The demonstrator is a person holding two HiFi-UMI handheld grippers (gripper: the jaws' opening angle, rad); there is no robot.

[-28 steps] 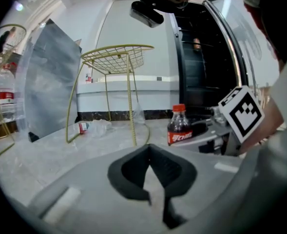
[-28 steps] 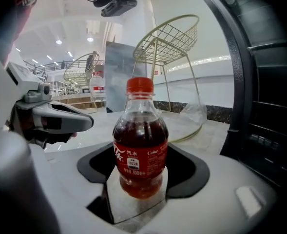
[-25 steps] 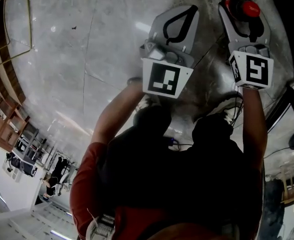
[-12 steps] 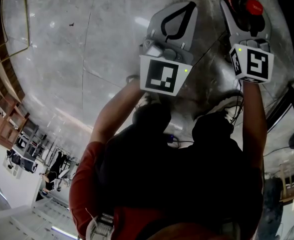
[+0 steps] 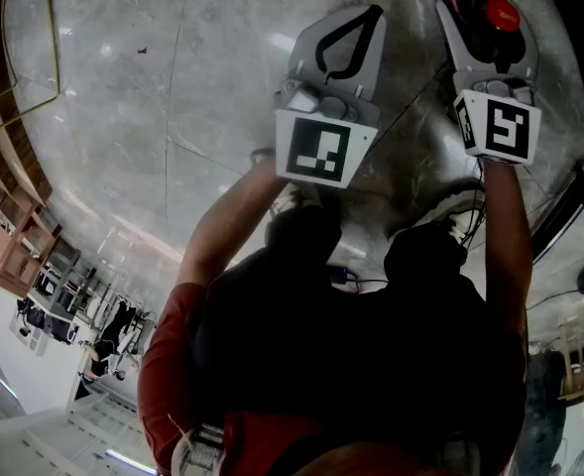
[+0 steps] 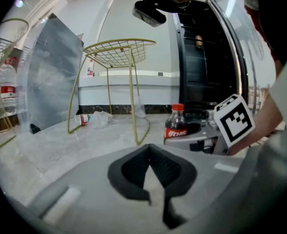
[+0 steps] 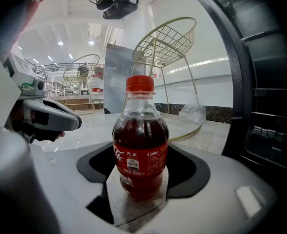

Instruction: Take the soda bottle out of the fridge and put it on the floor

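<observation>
The soda bottle [image 7: 141,145] stands upright on the pale stone floor [image 5: 123,97], just outside the open front of the dark fridge [image 7: 265,96], its red cap on and its red label facing the right gripper view. The right claw [image 5: 482,3] is low beside the fridge with its jaws spread wide around the bottle. The dark pads [image 7: 97,167] show a gap on either side of the bottle, so they do not seem to press on it. The left claw [image 6: 149,150] is on the side of the bottle away from the fridge, near the right claw. Its jaws are drawn together at the tips with only bare floor showing through the small opening between them, and it holds nothing. Farther from the fridge, a gold wire stand [image 6: 119,52] rests on the floor, with a crumpled clear bottle [image 6: 92,118] lying close to one of its legs.
</observation>
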